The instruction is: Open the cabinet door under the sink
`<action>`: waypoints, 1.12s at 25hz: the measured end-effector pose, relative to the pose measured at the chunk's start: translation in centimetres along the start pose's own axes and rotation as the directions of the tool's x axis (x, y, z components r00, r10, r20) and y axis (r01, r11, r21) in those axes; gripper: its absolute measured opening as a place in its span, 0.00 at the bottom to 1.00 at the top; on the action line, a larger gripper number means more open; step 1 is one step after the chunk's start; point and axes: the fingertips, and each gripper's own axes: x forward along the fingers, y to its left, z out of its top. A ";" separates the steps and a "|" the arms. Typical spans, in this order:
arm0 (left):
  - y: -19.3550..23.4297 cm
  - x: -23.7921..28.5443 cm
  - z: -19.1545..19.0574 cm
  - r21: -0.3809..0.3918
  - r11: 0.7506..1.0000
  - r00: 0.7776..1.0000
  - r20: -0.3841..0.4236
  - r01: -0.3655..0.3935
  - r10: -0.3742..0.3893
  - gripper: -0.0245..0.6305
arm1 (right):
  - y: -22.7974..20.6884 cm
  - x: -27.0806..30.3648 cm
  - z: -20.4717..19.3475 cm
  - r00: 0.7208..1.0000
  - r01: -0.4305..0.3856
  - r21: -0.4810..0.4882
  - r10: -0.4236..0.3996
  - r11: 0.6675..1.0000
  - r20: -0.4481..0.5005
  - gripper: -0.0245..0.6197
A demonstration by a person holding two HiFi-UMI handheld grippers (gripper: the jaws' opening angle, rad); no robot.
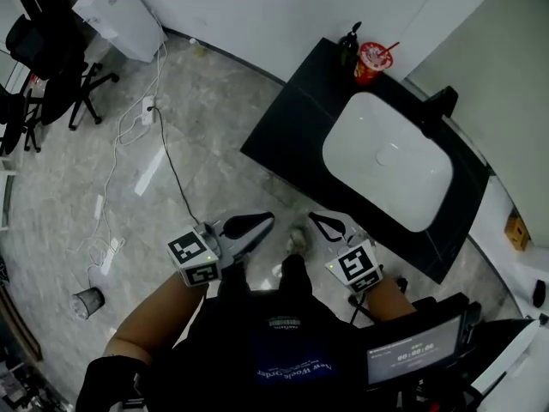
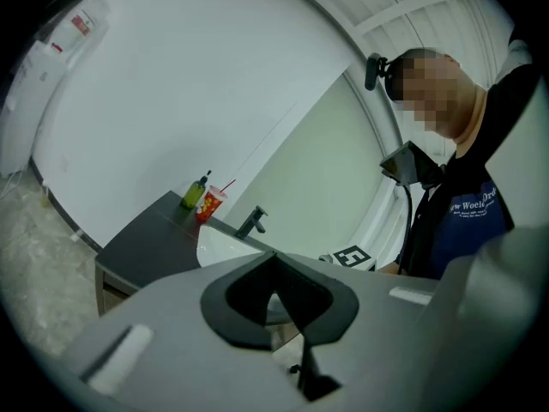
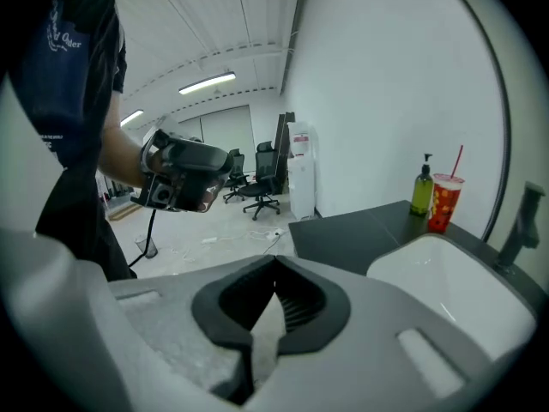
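A: Checking the left gripper (image 1: 262, 224) first: shut tight, gripping nothing, held low over the grey marbled floor (image 1: 197, 110) and aimed towards the black table (image 1: 292, 118).

B: Same with the right gripper (image 1: 316, 219): closed to the tip, empty, sitting just beside the left one and near the table's front edge.

A: And on the table?

B: Carries a white rectangular sink basin (image 1: 390, 157) set into the top, with a black faucet (image 1: 439, 106) at its back rim. At the far corner, a red paper cup with a straw (image 1: 371, 61) just beside a green pump bottle (image 1: 347, 48).

A: Any sight of the cabinet door?

B: Hidden beneath the table top from the head view. From the left gripper view, only a thin strip of the cabinet (image 2: 111, 294) below the table's end, too little to pick out a door. Not touched by either gripper.

A: Elsewhere on the floor?

B: White cables (image 1: 129, 144) trailing across, a small dark bin (image 1: 87, 301) near them, black office chairs (image 1: 51, 58) off at the far left.
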 end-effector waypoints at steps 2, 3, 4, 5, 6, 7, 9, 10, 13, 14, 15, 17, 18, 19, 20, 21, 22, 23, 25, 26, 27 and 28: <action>2.0 -0.3 -1.7 -0.015 1.000 1.000 0.009 -0.010 0.010 0.04 | 0.4 2.3 -1.1 1.000 0.015 -0.025 -0.015 1.000 -0.023 0.04; 3.1 -0.5 -2.7 -0.020 1.000 1.000 0.006 -0.019 0.019 0.04 | 0.4 3.4 -1.8 0.999 0.029 -0.043 -0.031 0.999 -0.040 0.04; 4.2 -0.8 -3.8 -0.028 0.999 0.999 -0.005 -0.033 0.032 0.04 | 0.4 4.3 -2.6 0.997 0.044 -0.067 -0.048 0.997 -0.059 0.04; 5.0 -1.3 -5.1 -0.039 0.998 0.999 -0.018 -0.046 0.045 0.04 | 0.5 5.0 -3.5 0.995 0.058 -0.091 -0.066 0.994 -0.077 0.04; 5.7 -1.7 -6.3 -0.049 0.998 0.998 -0.026 -0.051 0.050 0.04 | 0.6 5.7 -4.4 0.992 0.071 -0.108 -0.081 0.992 -0.093 0.04; 6.3 -2.1 -7.5 -0.050 0.998 0.998 -0.031 -0.048 0.046 0.04 | 0.7 6.5 -5.3 0.989 0.086 -0.116 -0.099 0.989 -0.106 0.04; 7.9 -2.6 -9.8 -0.048 0.998 0.999 -0.042 -0.032 0.030 0.04 | 0.2 8.2 -6.9 0.982 0.131 -0.131 -0.147 0.983 -0.121 0.04; 8.5 -2.7 -10.9 -0.054 0.998 0.999 -0.050 -0.023 0.021 0.04 | -0.1 9.2 -7.6 0.977 0.154 -0.144 -0.173 0.978 -0.125 0.04; 10.2 -3.3 -13.2 -0.065 0.998 0.998 -0.060 -0.003 -0.001 0.04 | -0.5 12.2 -9.0 0.964 0.205 -0.218 -0.235 0.954 -0.124 0.05; 10.7 -3.7 -13.7 -0.063 0.998 0.998 -0.056 0.004 -0.008 0.04 | -0.5 13.2 -9.2 0.960 0.215 -0.247 -0.251 0.945 -0.123 0.05; 11.1 -4.2 -14.1 -0.063 0.998 0.999 -0.052 0.013 -0.016 0.04 | -0.4 14.2 -9.4 0.956 0.224 -0.271 -0.265 0.936 -0.125 0.05; 11.5 -5.5 -14.7 -0.077 0.996 0.998 -0.045 0.034 -0.037 0.04 | -0.1 15.7 -9.7 0.944 0.245 -0.309 -0.299 0.919 -0.138 0.11; 11.6 -6.1 -15.0 -0.085 0.995 0.998 -0.043 0.042 -0.046 0.04 | -0.1 16.2 -9.8 0.936 0.262 -0.326 -0.321 0.908 -0.142 0.14; 11.7 -6.7 -15.3 -0.089 0.995 0.998 -0.044 0.049 -0.053 0.04 | -0.3 16.6 -9.9 0.926 0.284 -0.346 -0.350 0.894 -0.142 0.17; 11.8 -7.2 -15.7 -0.088 0.995 0.997 -0.047 0.055 -0.060 0.04 | -0.7 16.9 -10.1 0.914 0.311 -0.369 -0.382 0.876 -0.138 0.20; 11.8 -7.4 -16.0 -0.083 0.995 0.997 -0.051 0.061 -0.065 0.04 | -1.1 16.9 -10.2 0.900 0.338 -0.393 -0.416 0.855 -0.132 0.23; 11.7 -7.6 -16.3 -0.077 0.995 0.996 -0.055 0.066 -0.070 0.04 | -1.6 16.9 -10.4 0.885 0.362 -0.419 -0.448 0.833 -0.127 0.26; 11.6 -7.7 -16.6 -0.072 0.995 0.995 -0.059 0.071 -0.075 0.04 | -2.1 16.8 -10.7 0.869 0.380 -0.445 -0.478 0.811 -0.128 0.29; 11.5 -7.9 -17.1 -0.071 0.994 0.995 -0.064 0.077 -0.081 0.04 | -2.8 16.7 -11.3 0.835 0.405 -0.503 -0.533 0.763 -0.137 0.36; 11.7 -8.1 -17.4 -0.075 0.994 0.994 -0.064 0.078 -0.083 0.04 | -3.0 17.0 -11.5 0.819 0.416 -0.535 -0.559 0.736 -0.132 0.40; 12.0 -8.3 -17.7 -0.080 0.994 0.994 -0.063 0.079 -0.084 0.04 | -3.2 17.4 -11.8 0.803 0.428 -0.563 -0.583 0.707 -0.121 0.43; 12.3 -8.6 -18.1 -0.085 0.993 0.994 -0.061 0.080 -0.086 0.04 | -3.3 17.8 -12.0 0.788 0.441 -0.586 -0.606 0.679 -0.108 0.46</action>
